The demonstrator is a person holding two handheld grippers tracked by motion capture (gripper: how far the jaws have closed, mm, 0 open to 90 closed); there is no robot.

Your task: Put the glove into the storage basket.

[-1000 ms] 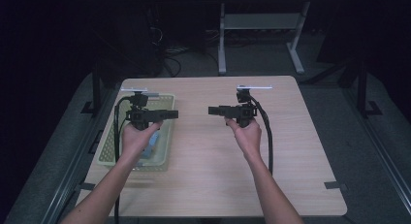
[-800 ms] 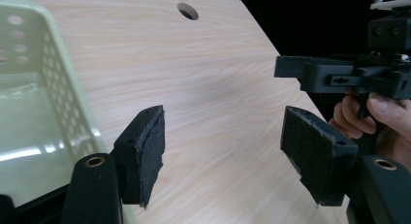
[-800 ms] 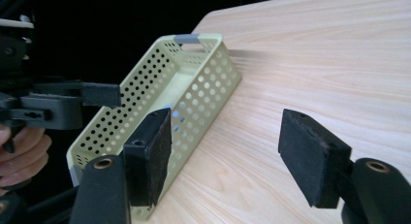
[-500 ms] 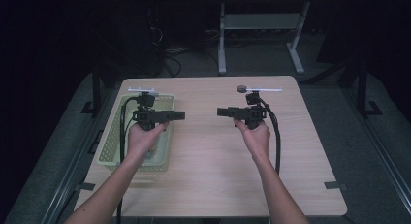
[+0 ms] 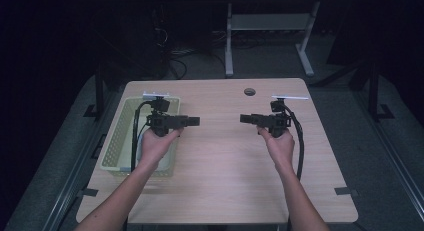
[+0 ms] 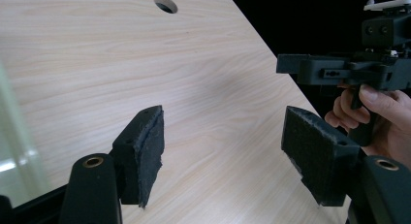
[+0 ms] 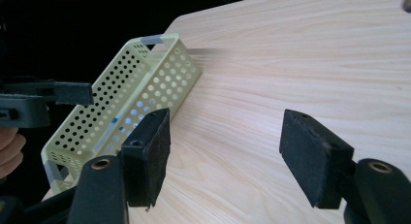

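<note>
I hold both grippers above a light wooden table (image 5: 220,161), their tips facing each other with a gap between. The left gripper (image 5: 195,121) hovers by the inner edge of a pale green perforated basket (image 5: 116,141). In its own view the left gripper (image 6: 223,151) is open, with bare wood between the foam pads. The right gripper (image 5: 243,119) hangs over the table's right half. The right gripper (image 7: 225,156) is open too, nothing between its pads, and looks toward the basket (image 7: 126,107).
A round cable hole (image 5: 249,91) sits near the table's far edge. Black cables trail from both grippers along the forearms. Beyond the table are a dark floor and a white desk frame (image 5: 270,26).
Both grippers have drifted to the right and slightly toward the near edge. Both stay open.
</note>
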